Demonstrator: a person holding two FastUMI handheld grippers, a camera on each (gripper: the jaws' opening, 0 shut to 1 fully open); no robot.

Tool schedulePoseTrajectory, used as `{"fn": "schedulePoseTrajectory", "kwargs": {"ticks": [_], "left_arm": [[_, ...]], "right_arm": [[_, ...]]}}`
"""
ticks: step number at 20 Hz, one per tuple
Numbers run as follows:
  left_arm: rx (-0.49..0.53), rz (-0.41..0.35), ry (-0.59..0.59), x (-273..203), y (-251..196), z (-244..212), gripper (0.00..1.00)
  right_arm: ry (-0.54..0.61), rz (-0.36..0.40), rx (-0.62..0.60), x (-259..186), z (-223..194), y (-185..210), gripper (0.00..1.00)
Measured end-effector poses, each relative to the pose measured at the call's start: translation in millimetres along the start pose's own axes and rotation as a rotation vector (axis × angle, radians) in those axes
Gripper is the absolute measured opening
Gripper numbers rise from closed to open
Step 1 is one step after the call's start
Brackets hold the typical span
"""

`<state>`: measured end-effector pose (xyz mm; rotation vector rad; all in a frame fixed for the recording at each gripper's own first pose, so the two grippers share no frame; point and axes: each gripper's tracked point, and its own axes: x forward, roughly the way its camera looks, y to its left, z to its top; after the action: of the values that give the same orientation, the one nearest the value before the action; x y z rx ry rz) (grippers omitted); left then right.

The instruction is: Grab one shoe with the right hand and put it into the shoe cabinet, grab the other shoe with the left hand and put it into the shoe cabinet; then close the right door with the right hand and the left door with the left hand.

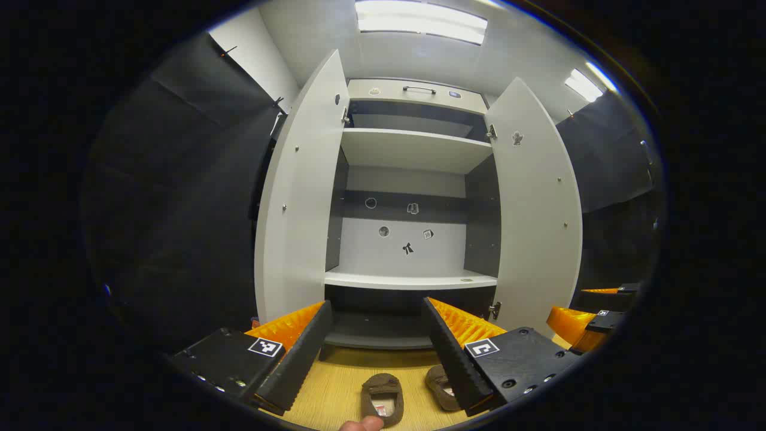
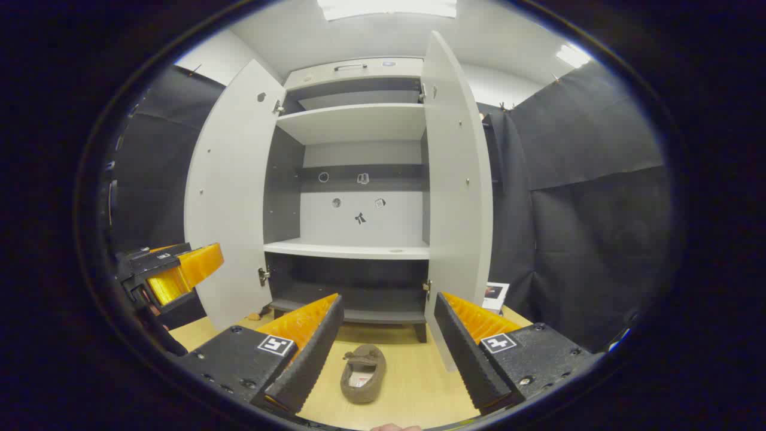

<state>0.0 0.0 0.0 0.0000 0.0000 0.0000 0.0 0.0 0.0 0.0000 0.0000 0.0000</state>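
both the left gripper [image 1: 377,353] and right gripper [image 2: 389,353] are spread wide and hold nothing; 2 brown shoes lie on the floor near the open shoe cabinet [image 1: 413,278], 1 shoe [image 2: 362,373] between the right fingers. it looks soft and light, likely to squash; pinching its side wall at the opening should hold best.

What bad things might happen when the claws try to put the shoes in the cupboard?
1. The two shoes lie close together on the floor, so the right claw might bump one while grabbing the other.
2. The right door stands open just beside that claw, so a swing could knock it.

no legible text, labels or numbers
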Motion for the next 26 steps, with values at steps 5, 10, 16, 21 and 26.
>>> {"fn": "schedulePoseTrajectory", "kwargs": {"ticks": [5,10,16,21,26], "left_arm": [[-0.001,0.009,0.008,-1,5,-1,0.95],[-0.006,-0.002,0.01,0,2,-2,0.95],[-0.004,-0.012,0.003,-1,-2,2,0.95],[0.004,-0.011,-0.003,-3,-1,6,0.95],[0.013,-0.01,-0.007,-6,-1,8,0.95]], "right_arm": [[0.016,0.004,-0.011,0,-4,3,0.99],[0.032,-0.003,-0.012,-2,-7,1,0.94],[0.037,-0.003,-0.008,-3,-8,3,0.98],[0.033,0.014,-0.005,0,-6,9,0.98],[0.04,0.044,-0.019,7,-10,18,0.99]]}}
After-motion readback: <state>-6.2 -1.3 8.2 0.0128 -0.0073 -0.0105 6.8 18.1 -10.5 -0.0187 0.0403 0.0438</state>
